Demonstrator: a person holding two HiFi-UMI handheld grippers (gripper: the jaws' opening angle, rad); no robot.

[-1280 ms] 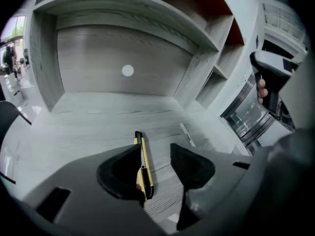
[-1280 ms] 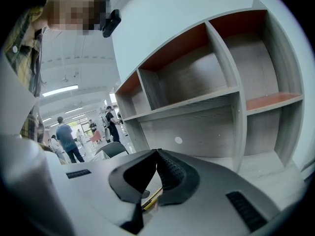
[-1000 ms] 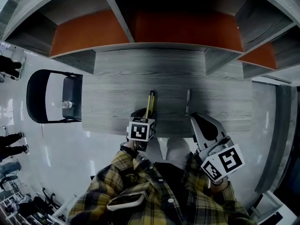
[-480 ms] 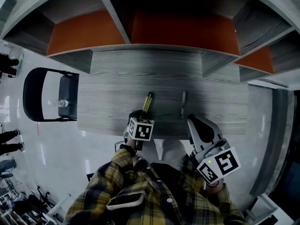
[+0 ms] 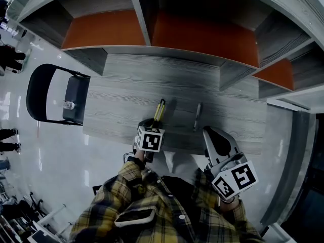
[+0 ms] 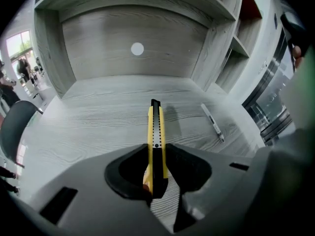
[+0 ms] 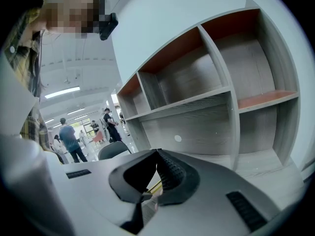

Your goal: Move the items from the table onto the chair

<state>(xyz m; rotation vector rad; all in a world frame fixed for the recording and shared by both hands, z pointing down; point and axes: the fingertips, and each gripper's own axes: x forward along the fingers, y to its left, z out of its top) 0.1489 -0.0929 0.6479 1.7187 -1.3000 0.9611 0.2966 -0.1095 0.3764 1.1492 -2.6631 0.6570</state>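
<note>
Nearest the person, the left gripper [image 6: 158, 193] points steeply down over the near edge of the bench [image 5: 126, 103]. Its fingers have just been closing and stand part spread, with the near end of the yellow utility knife [image 6: 156, 127] between them. A sliver of bench shows beside the handle, so a firm pinch is not confirmed. The knife lies flat, its long axis running from the near edge toward the back edge, in line with the gripper and square to the closing direction. Judgement: finish closing, then lift. The right gripper [image 7: 147, 195] is held off the near edge to the right, fingers pressed together on nothing, plainly the farther hand from the knife. A pen [image 6: 212, 122] lies on the bench right of the knife, roughly parallel and apart from it. Past the bench's left end stands the chair [image 5: 50, 92], a small bottle [image 5: 68, 105] already on its seat.
</note>
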